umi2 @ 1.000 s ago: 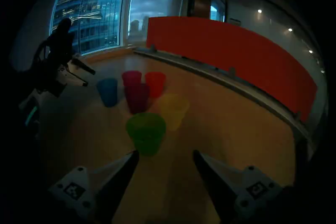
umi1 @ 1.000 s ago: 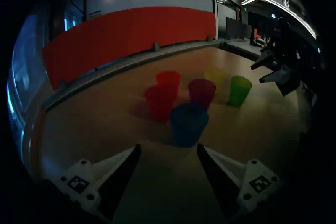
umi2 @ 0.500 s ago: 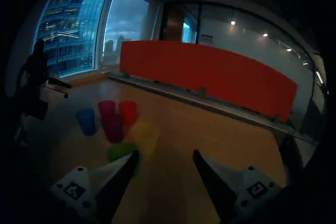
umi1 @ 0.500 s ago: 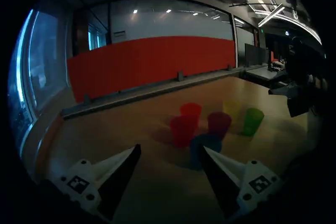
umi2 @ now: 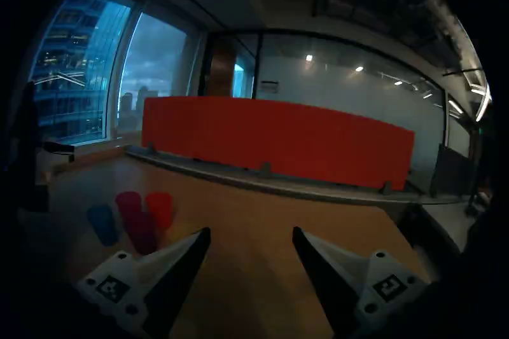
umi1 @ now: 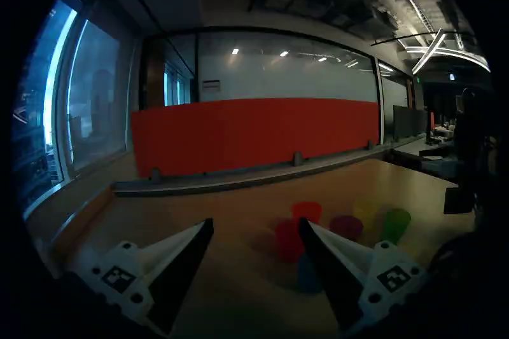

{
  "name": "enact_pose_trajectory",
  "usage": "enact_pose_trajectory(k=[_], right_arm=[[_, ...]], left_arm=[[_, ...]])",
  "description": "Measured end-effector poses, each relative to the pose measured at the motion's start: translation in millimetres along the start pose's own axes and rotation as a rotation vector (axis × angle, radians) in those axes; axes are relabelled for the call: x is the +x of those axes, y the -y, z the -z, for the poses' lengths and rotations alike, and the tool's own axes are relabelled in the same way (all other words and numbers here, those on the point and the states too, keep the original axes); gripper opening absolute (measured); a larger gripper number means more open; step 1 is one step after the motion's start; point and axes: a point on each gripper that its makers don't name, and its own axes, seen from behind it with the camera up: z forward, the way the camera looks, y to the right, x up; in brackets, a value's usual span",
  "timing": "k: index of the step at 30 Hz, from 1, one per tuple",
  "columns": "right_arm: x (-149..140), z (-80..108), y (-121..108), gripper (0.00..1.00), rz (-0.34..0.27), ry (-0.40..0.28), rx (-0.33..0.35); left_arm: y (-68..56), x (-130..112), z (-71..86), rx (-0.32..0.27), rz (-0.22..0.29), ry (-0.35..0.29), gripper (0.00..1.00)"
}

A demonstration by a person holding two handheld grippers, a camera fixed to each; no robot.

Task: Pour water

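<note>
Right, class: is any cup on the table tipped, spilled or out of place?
Nothing stands out. The cups stand upright, bunched together on the table; no spill shows, though the light is dim.

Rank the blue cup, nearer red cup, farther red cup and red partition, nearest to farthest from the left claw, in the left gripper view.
1. blue cup: closest, low and right of centre.
2. nearer red cup: just behind it, slightly left.
3. farther red cup: behind that one.
4. red partition: far back, spanning the view.
</note>
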Motion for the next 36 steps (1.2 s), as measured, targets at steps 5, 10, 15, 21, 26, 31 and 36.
enact_pose_trajectory(k=[5, 10, 15, 21, 26, 31, 36], right_arm=[[13.4, -0.1, -0.5, 1.00, -0.053, -0.057, -0.054], [26.1, 1.8, -5.6, 1.00, -0.086, -0.108, -0.115], [38.2, 5.7, -10.4, 1.00, -0.095, -0.146, -0.163], [45.0, 11.4, -18.5, 1.00, -0.099, -0.179, -0.215], [42.0, 14.4, -20.8, 1.00, -0.115, -0.174, -0.224], [42.5, 18.0, -21.1, 1.00, -0.127, -0.176, -0.231], [42.1, 22.1, -19.3, 0.99, -0.139, -0.178, -0.230]], left_arm=[[3.7, 16.3, 5.2, 0.051, 0.023, -0.078, 1.00], [2.6, 33.4, 9.2, 0.081, 0.035, -0.147, 0.99], [2.8, 40.7, 11.0, 0.110, 0.059, -0.177, 0.99], [8.8, 43.0, 15.2, 0.144, 0.068, -0.194, 0.99], [13.6, 40.8, 19.6, 0.162, 0.050, -0.196, 0.99], [17.0, 34.6, 22.0, 0.179, 0.026, -0.187, 0.99], [22.3, 30.0, 25.4, 0.211, -0.006, -0.190, 0.99]])
